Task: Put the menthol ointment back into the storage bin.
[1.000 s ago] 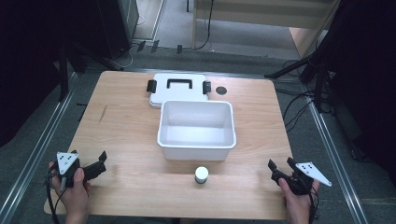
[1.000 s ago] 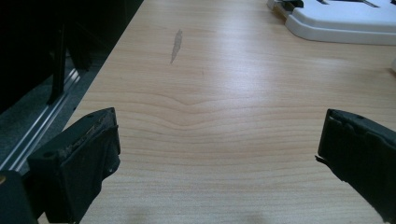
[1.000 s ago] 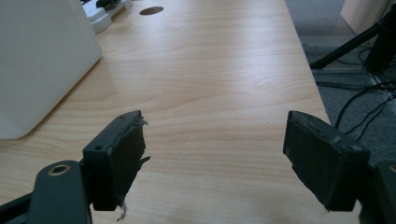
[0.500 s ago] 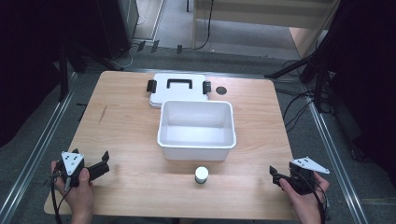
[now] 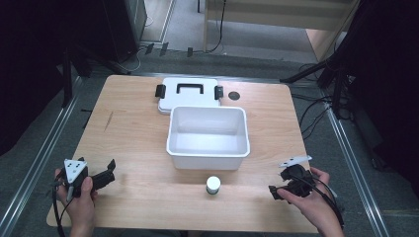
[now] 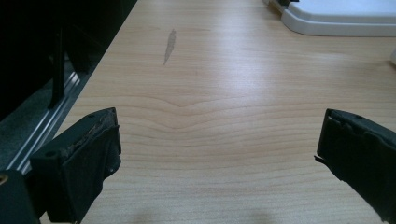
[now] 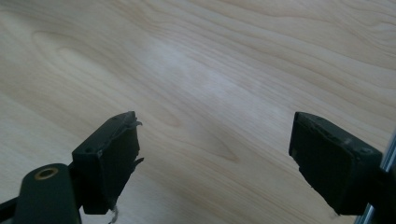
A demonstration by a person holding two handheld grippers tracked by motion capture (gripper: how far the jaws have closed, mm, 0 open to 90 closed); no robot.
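Observation:
My left gripper [image 5: 108, 170] rests in a hand at the table's front left corner, jaws open and pointing right. In the left gripper view the left gripper [image 6: 217, 144] has only bare wood between its jaws. At the front right, a hand holds my right gripper [image 5: 273, 192] above the table, tilted down and to the left. The right gripper [image 7: 215, 140] stands open over bare wood, its jaws have just been opening, and nothing is between them. A small white jar [image 5: 213, 185] with a dark base stands between the two grippers, apart from both.
An open white bin [image 5: 207, 162] sits mid-table behind the jar. Its flat lid [image 5: 188, 103] with black handle and clips lies behind it, also at the lid [image 6: 345, 18]. A black disc [image 5: 233, 95] lies beside the lid. A dark scratch [image 6: 169, 44] marks the wooden table [image 5: 138, 133].
The right hand has lifted its gripper, shifted it left toward the jar, and tipped it downward. The left hand has stayed put.

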